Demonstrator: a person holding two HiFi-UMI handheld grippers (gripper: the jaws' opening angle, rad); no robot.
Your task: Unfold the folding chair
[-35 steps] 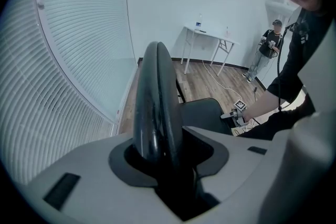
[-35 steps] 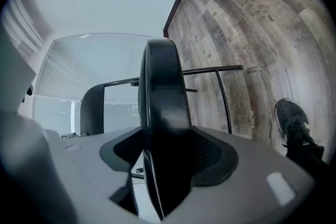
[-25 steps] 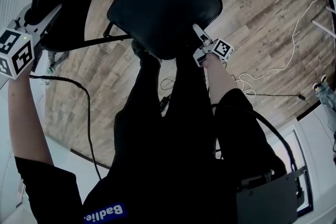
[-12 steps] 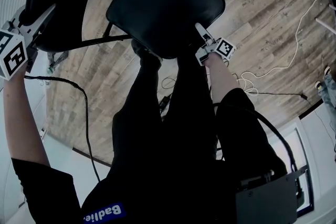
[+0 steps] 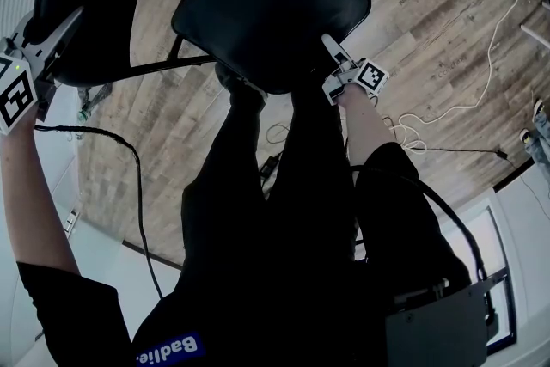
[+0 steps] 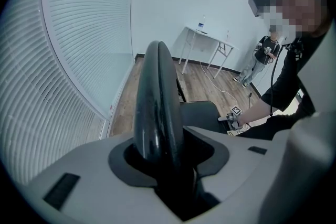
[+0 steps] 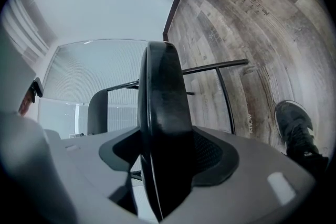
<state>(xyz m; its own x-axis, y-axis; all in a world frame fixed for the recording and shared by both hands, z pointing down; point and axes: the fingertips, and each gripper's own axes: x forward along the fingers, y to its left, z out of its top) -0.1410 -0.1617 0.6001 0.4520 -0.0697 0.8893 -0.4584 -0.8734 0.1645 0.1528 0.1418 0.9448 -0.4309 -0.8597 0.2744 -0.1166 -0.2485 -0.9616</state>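
Head view shows the folding chair point(image 5: 215, 4) right in front of me. My left claw point(image 5: 64, 26) is clamped on the backrest point(image 5: 94, 4), up and left of the seat point(image 5: 275, 13), and my right claw point(image 5: 331, 47) bites the seat's near right edge. With the seat swung away from the backrest, I judge the unfolding is well along. Next I press the seat flat. My shoe point(image 5: 236, 86) sits just below the seat and a white cable point(image 5: 481, 56) trails right of it, both worth avoiding.
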